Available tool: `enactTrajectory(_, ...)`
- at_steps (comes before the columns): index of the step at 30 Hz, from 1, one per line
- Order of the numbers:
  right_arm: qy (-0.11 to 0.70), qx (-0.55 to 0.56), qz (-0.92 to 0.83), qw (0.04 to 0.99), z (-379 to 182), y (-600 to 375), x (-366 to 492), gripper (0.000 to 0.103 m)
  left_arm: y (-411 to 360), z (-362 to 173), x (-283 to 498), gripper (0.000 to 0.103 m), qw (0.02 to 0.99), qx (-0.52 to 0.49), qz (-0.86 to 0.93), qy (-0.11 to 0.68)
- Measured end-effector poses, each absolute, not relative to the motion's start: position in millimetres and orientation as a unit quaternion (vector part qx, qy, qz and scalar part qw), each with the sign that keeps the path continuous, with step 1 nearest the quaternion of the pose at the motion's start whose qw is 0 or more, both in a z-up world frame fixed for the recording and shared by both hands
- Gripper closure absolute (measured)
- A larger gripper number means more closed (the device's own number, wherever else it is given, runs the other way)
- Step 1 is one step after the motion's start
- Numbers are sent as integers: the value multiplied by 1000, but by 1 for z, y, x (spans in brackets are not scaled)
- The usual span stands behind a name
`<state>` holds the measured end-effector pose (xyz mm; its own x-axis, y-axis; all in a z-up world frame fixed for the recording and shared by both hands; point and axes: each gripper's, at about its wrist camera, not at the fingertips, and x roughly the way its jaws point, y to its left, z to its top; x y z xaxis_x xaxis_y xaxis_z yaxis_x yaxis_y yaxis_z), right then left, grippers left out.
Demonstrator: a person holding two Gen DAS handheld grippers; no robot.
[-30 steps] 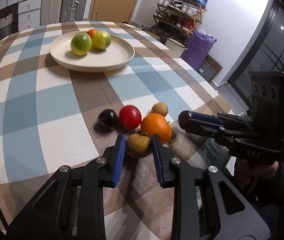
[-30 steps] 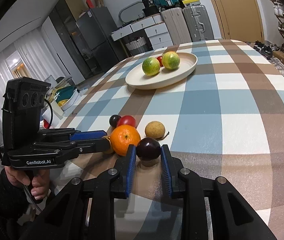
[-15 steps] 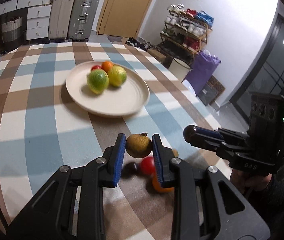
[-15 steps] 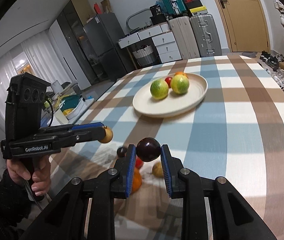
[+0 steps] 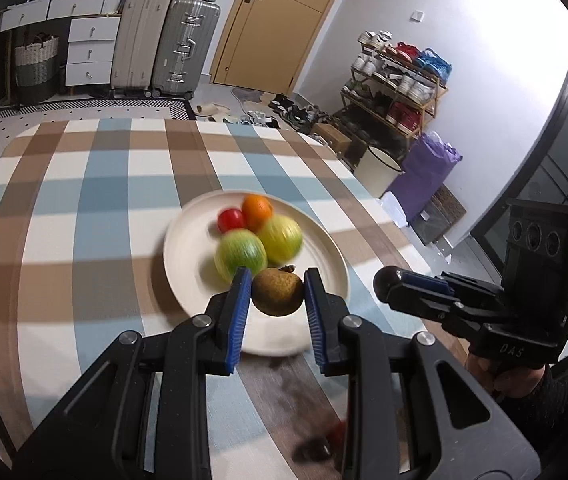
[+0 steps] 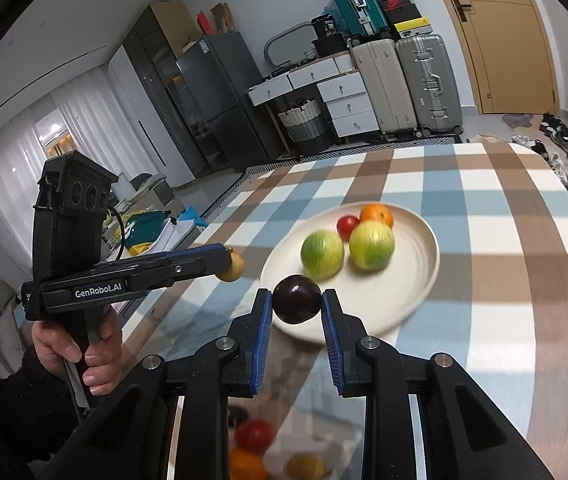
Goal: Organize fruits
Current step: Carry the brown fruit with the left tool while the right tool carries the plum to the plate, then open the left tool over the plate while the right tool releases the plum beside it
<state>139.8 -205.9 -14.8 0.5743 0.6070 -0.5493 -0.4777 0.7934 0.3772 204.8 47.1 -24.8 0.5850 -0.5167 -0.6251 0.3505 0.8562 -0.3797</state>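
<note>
Left wrist view: left claw (image 5: 277, 294) clamps a brown fruit (image 5: 277, 291) between its blue pads, held above the plate (image 5: 188, 248) near its 5 o'clock rim. On the plate: two green fruits, an orange (image 5: 257, 211) and a red fruit (image 5: 231, 219) at 12 o'clock. Right claw (image 5: 388, 280) sits at 3 o'clock, a dark round thing at its tip. Right wrist view: right claw (image 6: 297, 300) grips a dark plum (image 6: 296, 299) over the plate's 7 o'clock rim. Left claw at 9 o'clock carries the brown fruit. Blurred loose fruits lie on the checked desk (image 6: 504, 280) at 6 o'clock.
</note>
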Motion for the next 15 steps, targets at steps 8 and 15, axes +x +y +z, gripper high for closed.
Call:
enactTrajectory(8,357,93,308,877,-11,-196,199,78,51,-27,268,79,883,-108,-234,391)
enactTrajectory(15,378,83,302,871,-16,-182,242,78,53,-44,307,79,879,-107,-230,404)
